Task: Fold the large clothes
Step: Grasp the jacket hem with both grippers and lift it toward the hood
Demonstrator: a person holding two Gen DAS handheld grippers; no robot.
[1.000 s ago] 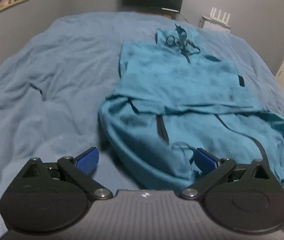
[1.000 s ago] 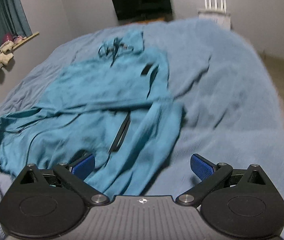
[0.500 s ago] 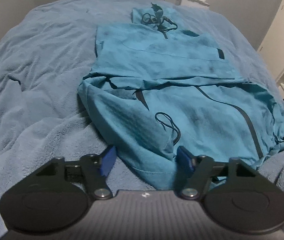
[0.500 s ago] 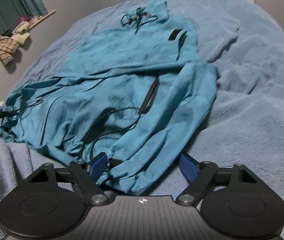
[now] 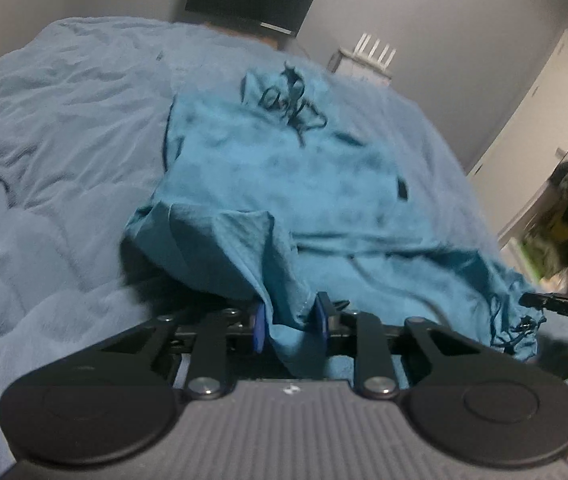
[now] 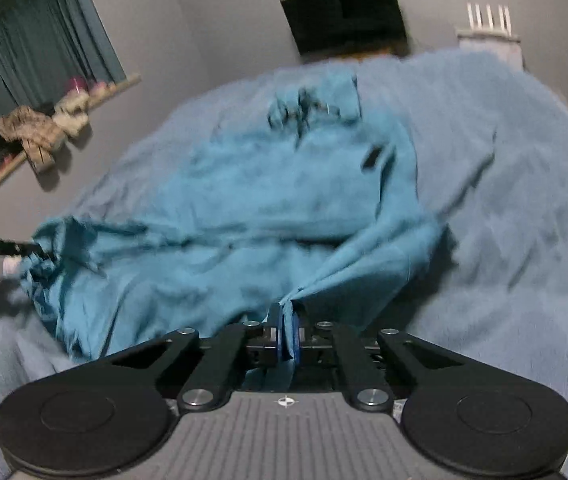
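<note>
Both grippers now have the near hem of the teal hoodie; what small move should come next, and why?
Probably lift both together and carry the hem toward the hood. The left gripper and right gripper have just closed on the hoodie, which still lies unfolded on the bed.

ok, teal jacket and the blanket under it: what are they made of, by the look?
Teal jacket: thin woven cloth, matte, probably light cotton or a synthetic shell; it creases sharply and bunches where pinched. Blanket: thick fleece or plush, matte; fuzzy nap with soft rounded folds. Both are guesses, since the frames are blurred.
</note>
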